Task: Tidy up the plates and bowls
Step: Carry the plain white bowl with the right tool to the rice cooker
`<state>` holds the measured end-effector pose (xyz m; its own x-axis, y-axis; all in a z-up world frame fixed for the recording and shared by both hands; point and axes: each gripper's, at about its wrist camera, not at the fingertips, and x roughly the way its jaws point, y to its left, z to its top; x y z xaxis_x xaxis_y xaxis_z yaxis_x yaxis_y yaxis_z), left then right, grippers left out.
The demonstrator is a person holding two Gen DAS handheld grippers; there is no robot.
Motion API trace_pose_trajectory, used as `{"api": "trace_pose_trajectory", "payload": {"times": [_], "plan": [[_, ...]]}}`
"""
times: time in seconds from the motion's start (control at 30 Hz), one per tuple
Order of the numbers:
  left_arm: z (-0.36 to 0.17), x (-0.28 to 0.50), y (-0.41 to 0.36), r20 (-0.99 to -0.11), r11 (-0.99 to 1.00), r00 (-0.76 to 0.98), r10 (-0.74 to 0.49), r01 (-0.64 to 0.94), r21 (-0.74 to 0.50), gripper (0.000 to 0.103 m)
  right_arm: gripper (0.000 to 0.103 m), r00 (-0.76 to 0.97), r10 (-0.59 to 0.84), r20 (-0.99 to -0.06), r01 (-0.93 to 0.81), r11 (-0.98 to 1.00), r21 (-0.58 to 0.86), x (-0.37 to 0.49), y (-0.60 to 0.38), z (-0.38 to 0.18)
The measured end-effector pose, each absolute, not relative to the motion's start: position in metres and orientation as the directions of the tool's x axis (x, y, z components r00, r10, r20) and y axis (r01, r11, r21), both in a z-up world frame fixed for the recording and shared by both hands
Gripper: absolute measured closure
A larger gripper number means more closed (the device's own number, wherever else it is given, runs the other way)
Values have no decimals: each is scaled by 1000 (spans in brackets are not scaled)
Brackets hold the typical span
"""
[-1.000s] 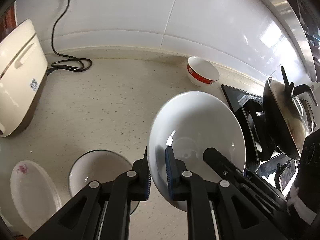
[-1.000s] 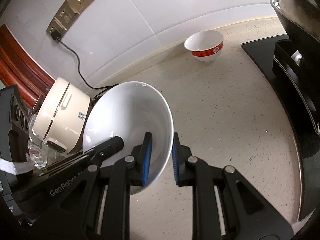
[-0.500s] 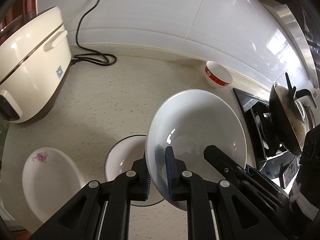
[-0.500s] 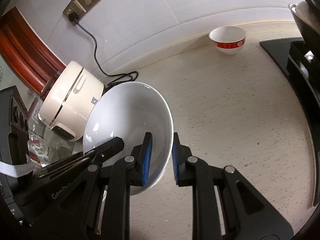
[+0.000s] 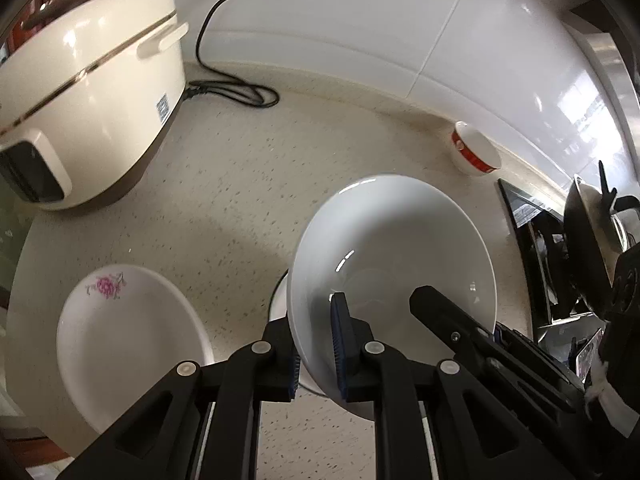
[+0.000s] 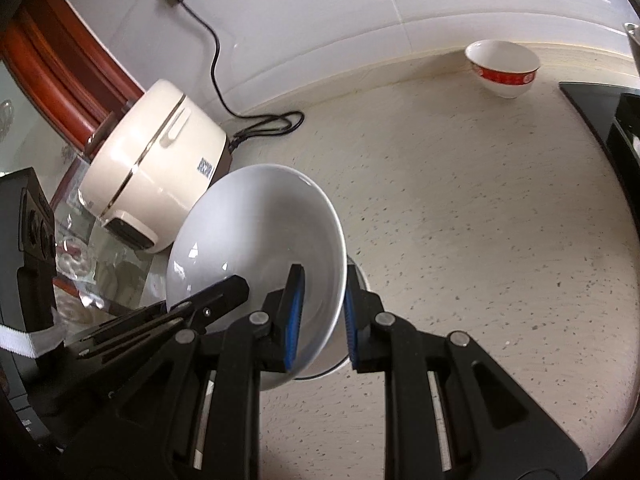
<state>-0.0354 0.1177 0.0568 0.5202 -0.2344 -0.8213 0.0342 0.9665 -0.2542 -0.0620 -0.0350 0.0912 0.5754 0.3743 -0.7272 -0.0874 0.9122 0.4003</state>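
Both hand-held grippers, left (image 5: 316, 354) and right (image 6: 320, 316), are clamped on opposite rims of one white bowl (image 5: 394, 276), held tilted in the air.

Since a second ago the bowl has travelled toward the rice cooker (image 5: 80, 92), which now fills the upper left of the left view. The bowl on the table (image 6: 354, 320) has slid almost wholly behind the held one, so a stack there looks near. The flowered plate (image 5: 120, 344) lies lower left, the red-banded bowl (image 6: 502, 66) far off at the wall. The cooker's cord (image 5: 236, 92) lies clear of the path.
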Motion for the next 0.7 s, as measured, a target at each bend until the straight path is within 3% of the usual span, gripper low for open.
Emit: {"api": "trace_pose_trajectory", "payload": {"times": [0.7], "plan": [[28, -39, 112, -881, 981, 435, -186, 30, -192, 87, 81, 517, 281, -808, -124, 959, 254, -61, -22, 74]]}}
